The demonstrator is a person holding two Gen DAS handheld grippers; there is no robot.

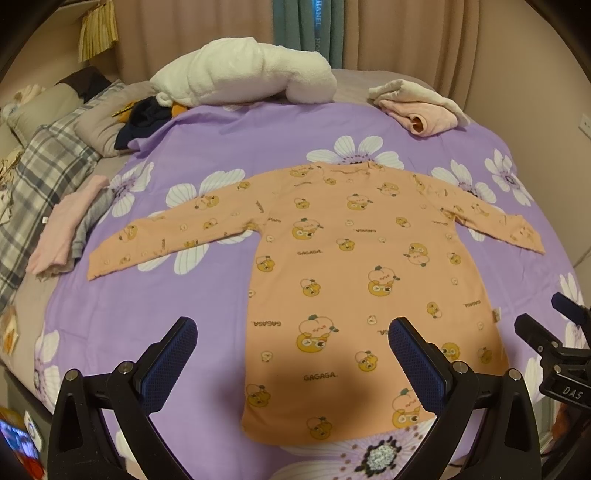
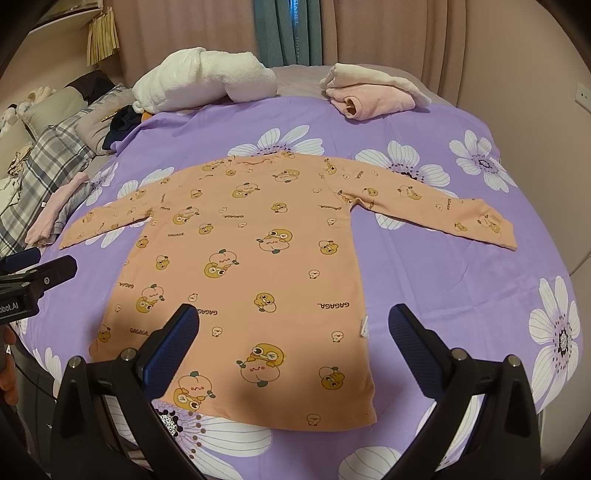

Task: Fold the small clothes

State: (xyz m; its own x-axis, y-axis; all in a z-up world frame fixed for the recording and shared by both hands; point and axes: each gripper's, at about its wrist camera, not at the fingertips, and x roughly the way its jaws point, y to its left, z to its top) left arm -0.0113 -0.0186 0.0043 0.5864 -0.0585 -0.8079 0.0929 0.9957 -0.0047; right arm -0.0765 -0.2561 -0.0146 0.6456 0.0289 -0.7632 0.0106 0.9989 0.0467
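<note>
Both tongs gape wide and hold nothing. The left tongs (image 1: 293, 354) hover over the hem of the orange long-sleeved shirt (image 1: 354, 258), spread flat with sleeves out on the purple flowered bedspread (image 1: 192, 155). The right tongs (image 2: 293, 350) hover over the same hem's other side.

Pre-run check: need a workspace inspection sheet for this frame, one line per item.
Surface: purple floral sheet, smooth.
Job's things: orange long-sleeve shirt flat, sleeves spread, unfolded.
Clutter: white towel bundle; pink and cream clothes at far edge; pink and grey pile at left.
Grippers: left gripper and right gripper open, empty, above the hem.
Cables: nothing seen.
Surroundings: curtains, plaid bedding.
</note>
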